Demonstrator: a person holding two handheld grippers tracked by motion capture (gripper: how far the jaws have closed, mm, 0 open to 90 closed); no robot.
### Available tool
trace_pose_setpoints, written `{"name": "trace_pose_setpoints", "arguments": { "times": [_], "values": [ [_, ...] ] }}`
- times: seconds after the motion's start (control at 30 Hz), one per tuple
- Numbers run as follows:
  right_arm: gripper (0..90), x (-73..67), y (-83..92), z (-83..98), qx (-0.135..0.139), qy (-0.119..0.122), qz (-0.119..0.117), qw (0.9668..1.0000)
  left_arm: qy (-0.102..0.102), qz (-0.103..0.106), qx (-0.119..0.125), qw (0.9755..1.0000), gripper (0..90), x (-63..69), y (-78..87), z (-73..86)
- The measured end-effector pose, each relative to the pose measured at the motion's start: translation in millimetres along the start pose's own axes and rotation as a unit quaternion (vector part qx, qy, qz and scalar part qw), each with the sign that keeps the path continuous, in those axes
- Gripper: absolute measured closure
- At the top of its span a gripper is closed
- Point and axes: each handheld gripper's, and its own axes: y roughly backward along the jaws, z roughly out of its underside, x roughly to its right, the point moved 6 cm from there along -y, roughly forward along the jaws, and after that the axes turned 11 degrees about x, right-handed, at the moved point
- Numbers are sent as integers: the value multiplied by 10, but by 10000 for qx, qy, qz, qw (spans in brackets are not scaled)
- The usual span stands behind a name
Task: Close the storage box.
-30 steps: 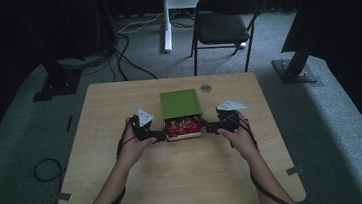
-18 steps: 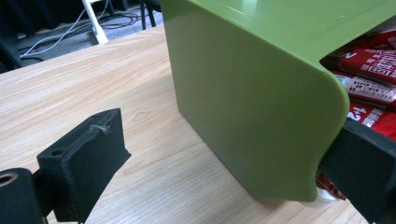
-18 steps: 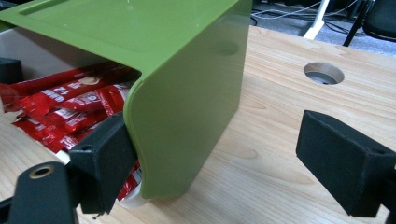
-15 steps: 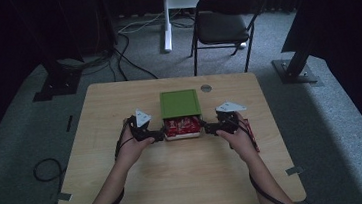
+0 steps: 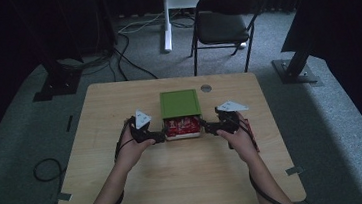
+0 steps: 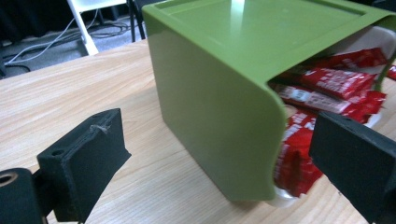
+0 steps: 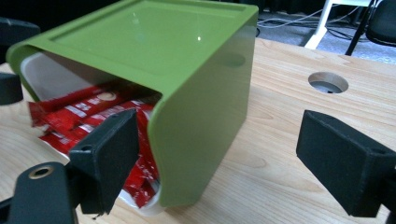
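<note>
Packets (image 5: 182,126) in box (image 5: 179,102) mid-table (image 5: 119,108) (chair (image 5: 226,20) behind)

The left gripper (image 6: 219,182) stands with its 2 black jaws spread wide — the green drawer box (image 6: 224,93) sits between them, its corner nearest. Red snack packets (image 6: 327,93) spill from the white drawer (image 6: 285,198) beside the right-hand jaw.

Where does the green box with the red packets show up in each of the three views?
High view: the green box sits mid-table, between the left gripper and the right gripper.
Left gripper view: the box spans the centre and upper right, its open end at right.
Right gripper view: the box spans the upper left and centre, its open end at left.
Shared landmark: the red packets at its open front.
</note>
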Motion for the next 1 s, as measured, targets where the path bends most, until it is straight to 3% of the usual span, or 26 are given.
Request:
{"name": "trace_pose_setpoints", "arguments": {
  "times": [0.4,1.0],
  "values": [
    [123,-26,128,-64,83,-14,-33,10000,-17,42,-63,10000,47,47,88,28],
    [123,96,340,104,4,72,153,9999,62,-24,-198,9998,47,20,234,194]
  ]
}}
